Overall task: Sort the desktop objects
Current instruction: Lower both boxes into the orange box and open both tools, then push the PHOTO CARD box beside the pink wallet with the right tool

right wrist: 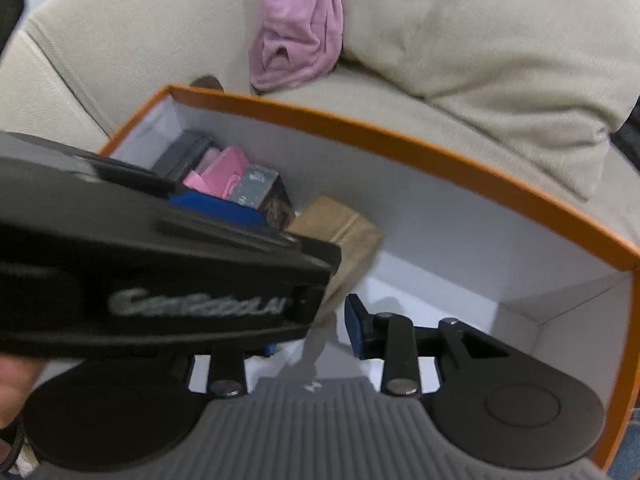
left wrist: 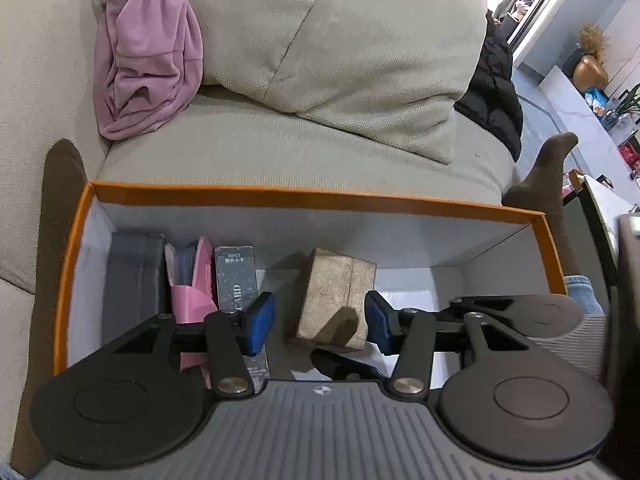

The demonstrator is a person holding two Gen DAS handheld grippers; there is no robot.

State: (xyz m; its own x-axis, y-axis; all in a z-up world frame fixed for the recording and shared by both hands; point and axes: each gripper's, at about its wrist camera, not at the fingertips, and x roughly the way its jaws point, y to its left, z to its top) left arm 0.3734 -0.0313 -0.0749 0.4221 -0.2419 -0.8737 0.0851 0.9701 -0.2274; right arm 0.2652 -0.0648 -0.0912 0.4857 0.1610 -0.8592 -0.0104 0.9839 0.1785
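Observation:
An orange box [left wrist: 280,193] with a white inside sits on a beige sofa. In it, at the left, stand a dark grey case [left wrist: 134,280], a pink item [left wrist: 192,292] and a grey card box [left wrist: 236,276]. A tan block [left wrist: 334,298] lies in the middle. My left gripper [left wrist: 320,322] is open, its blue pads on either side of the tan block, apart from it. In the right wrist view the left gripper's body [right wrist: 160,280] crosses in front and hides part of my right gripper [right wrist: 312,332], which is open above the box floor near the tan block [right wrist: 344,236].
A pink garment [left wrist: 148,52] and a beige cushion [left wrist: 340,40] lie on the sofa behind the box. A black jacket [left wrist: 496,96] hangs at the sofa's right end. A foot in a brown sock [left wrist: 548,176] rests by the box's right corner.

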